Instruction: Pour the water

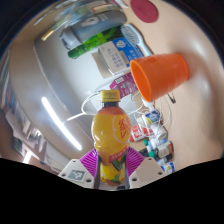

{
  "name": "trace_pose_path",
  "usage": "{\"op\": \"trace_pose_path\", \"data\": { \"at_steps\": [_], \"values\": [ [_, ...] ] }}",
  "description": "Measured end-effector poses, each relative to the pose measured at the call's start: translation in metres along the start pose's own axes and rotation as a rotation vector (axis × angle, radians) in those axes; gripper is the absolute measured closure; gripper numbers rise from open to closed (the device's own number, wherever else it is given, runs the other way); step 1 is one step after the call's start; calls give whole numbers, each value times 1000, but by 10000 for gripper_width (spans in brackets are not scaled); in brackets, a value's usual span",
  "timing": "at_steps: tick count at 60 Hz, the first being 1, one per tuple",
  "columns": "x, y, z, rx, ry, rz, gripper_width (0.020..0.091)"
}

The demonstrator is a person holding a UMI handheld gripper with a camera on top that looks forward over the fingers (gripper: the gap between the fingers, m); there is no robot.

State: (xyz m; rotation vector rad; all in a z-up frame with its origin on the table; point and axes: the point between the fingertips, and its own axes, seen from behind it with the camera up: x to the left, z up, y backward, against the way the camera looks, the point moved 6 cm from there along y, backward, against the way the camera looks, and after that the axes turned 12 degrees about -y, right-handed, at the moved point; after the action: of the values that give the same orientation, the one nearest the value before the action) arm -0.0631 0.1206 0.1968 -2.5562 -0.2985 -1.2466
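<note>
Fingers [88,162] of the gripper [111,168] clamp a yellow-capped juice bottle [110,132] at bottom centre, upright in frame. Up and to the right, an orange cup [160,74] lies tilted, mouth toward the bottle, a narrow gap between them. Cluttered shelves [95,40] crowd the upper frame.

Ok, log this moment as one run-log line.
task: pour water | gripper: shut on bottle | bottle: yellow cap on, tilted view | orange cup: beyond the bottle, empty side facing | pour: not started
</note>
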Motion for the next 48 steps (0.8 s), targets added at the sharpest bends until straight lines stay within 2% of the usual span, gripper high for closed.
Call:
{"op": "trace_pose_path", "data": {
  "at_steps": [6,15,31,41,48],
  "values": [
    [3,2,5,25,-164,32,762],
    [6,6,18,10,-337,68,762],
    [13,12,20,37,-388,76,760],
    [33,17,-2,105,26,2,762],
    [93,26,-24,160,513,20,762]
  ]
}}
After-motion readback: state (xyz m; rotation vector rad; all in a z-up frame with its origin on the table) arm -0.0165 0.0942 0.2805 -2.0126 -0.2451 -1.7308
